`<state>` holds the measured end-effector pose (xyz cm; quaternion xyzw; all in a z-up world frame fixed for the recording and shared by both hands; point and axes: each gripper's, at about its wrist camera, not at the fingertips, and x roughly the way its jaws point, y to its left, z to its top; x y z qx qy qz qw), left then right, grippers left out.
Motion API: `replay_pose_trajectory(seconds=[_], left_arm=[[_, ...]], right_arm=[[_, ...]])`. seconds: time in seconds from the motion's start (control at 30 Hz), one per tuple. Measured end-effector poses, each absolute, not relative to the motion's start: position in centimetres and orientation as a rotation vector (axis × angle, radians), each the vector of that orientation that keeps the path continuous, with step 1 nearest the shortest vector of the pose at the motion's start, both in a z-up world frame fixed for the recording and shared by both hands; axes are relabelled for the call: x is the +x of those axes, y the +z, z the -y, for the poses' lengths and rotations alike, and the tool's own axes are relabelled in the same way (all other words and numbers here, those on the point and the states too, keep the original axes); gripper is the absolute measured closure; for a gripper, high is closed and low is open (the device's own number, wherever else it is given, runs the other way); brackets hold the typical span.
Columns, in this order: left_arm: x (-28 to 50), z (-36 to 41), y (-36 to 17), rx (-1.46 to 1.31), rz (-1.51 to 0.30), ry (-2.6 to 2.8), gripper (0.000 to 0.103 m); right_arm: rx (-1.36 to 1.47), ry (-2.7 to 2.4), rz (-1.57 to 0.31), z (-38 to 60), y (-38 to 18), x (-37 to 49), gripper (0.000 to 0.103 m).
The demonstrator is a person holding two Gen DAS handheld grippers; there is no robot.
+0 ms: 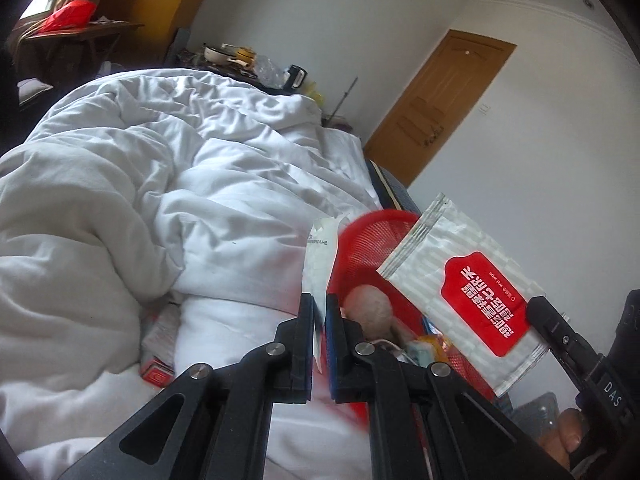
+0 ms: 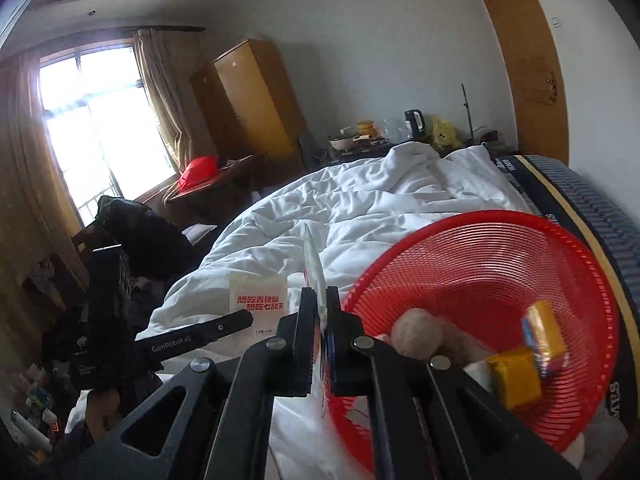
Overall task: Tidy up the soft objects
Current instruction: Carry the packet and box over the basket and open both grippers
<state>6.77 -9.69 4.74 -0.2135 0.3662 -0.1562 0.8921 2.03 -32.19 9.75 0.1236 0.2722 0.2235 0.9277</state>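
Left claw (image 1: 319, 300) clamps a white packet (image 1: 318, 256). Right claw (image 2: 320, 300) clamps a wet-wipe pack (image 1: 460, 292). Red basket (image 2: 500, 260) lies on the bed (image 2: 360, 208) at 3 o'clock.

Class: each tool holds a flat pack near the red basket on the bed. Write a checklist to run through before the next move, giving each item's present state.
1. Left tool shut on its packet: ok.
2. Right tool shut on the wipes: ok.
3. The two packs are apart: ok.
4. Basket has room: ok; bare mesh shows beside the plush and yellow boxes.
5. Basket sits steady on the duvet: cannot tell; its near rim is blurred.
6. Duvet cleared: not ok; a red box lies there.
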Motion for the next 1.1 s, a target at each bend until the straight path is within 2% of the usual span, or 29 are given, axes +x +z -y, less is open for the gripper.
replay_pose_trajectory(seconds=[0.17,0.47,0.9,1.1], left_arm=[[7.0,16.3,6.2,-0.354,-0.823,-0.405,0.100],[7.4,26.2,4.5,-0.149,-0.869,-0.428,0.100],[6.6,29.5,1.0,0.015,-0.888,-0.390,0.100],[6.8,31.7,0.9,0.098,-0.862,-0.391,0.100]], right_arm=[[0.239,0.336,-0.548,39.0,9.6,-0.6,0.098],[0.417,0.211,-0.557,47.3,4.7,-0.2,0.098],[0.467,0.111,-0.713,48.8,-0.6,3.9,0.098],[0.409,0.074,-0.722,47.9,-0.9,4.2,0.097]])
